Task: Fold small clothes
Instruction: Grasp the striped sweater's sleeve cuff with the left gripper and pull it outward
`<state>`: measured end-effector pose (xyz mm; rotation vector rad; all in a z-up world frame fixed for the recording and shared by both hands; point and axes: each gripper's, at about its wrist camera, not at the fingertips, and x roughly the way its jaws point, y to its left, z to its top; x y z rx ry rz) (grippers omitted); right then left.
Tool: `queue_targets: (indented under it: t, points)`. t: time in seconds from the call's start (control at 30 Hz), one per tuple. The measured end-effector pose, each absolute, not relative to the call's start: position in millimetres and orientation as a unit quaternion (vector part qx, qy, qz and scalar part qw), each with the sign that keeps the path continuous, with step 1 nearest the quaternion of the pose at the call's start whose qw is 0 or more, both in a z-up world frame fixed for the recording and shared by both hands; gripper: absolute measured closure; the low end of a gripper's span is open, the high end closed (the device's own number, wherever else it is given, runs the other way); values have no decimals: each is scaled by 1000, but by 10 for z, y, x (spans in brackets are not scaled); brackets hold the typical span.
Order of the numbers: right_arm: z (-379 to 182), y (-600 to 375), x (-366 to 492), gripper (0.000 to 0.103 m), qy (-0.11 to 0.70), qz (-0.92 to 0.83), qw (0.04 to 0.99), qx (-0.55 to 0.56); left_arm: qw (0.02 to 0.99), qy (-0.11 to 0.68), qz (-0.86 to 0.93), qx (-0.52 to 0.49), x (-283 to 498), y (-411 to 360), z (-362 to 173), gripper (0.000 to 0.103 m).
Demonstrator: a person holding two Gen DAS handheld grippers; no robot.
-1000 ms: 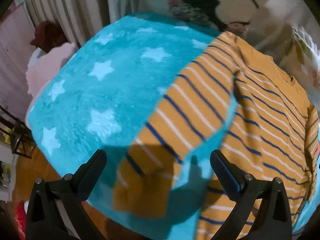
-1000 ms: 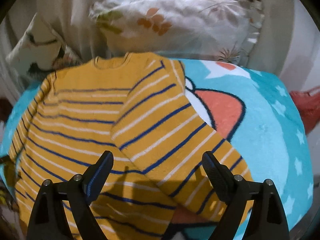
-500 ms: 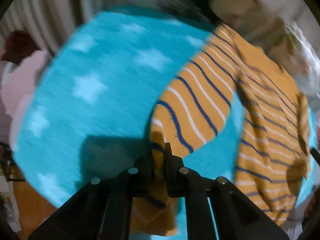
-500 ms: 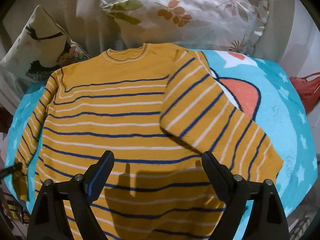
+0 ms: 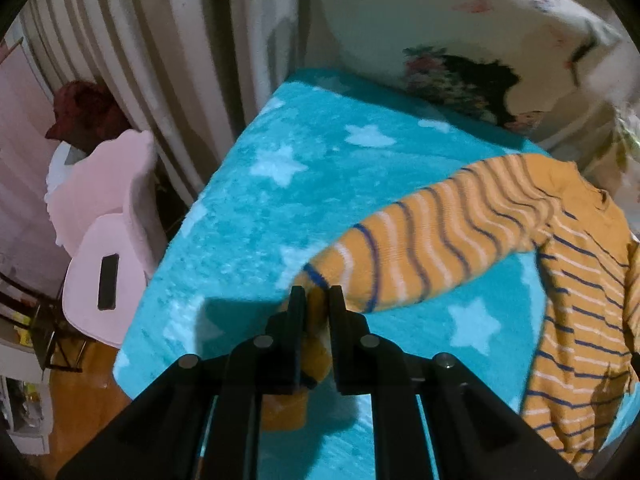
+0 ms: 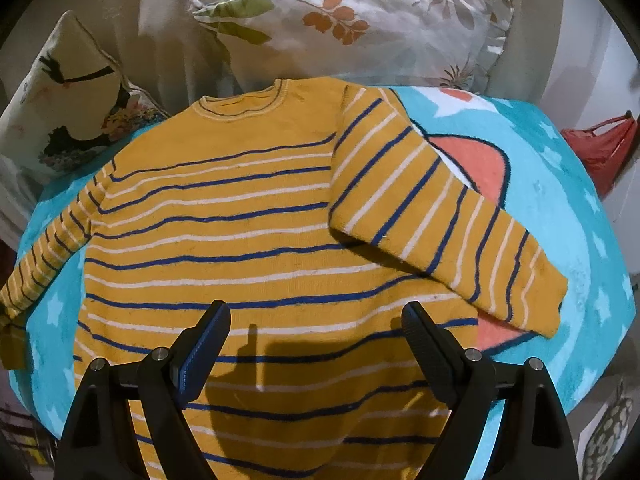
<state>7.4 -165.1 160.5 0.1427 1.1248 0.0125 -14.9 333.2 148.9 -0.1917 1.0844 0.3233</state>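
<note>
— Both grippers: how do they stand?
— Left gripper (image 5: 317, 300) is clamped on the sweater's (image 6: 256, 240) left sleeve (image 5: 432, 240) cuff, lifted above the star blanket (image 5: 280, 208). Right gripper (image 6: 316, 320) hovers over the sweater's hem, fingers apart.

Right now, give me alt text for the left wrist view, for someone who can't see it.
The left gripper has its jaws shut on the cuff end of a mustard sweater's striped sleeve, which stretches above a turquoise star-print blanket. The sweater's body lies at right; a pink chair stands beside the bed at left.
</note>
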Motion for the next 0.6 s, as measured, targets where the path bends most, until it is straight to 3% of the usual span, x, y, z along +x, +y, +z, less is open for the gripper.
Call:
queue_targets:
  t: [0.1,0.17,0.23,0.37,0.6]
  points:
    - [1611,-1602,56,13,533,6,844,58,848,501,138,-104,-238,3080,1564,84]
    - [1621,-1576,27,13,526,-4,848,59,854,493,125,-112,-277,2951,1631,67]
    - [1612,-1538,-35,13,519,-13,852,68,857,488,109,-125,-305,2797,1651,61]
    - [1548,-1459,-199,12,516,-18,853,77,853,501,68,-130,-346,2458,1571,61]
    - [1514,-1320,-565,13,519,-1,855,-2,834,533,49,-136,-415,1943,1299,61]
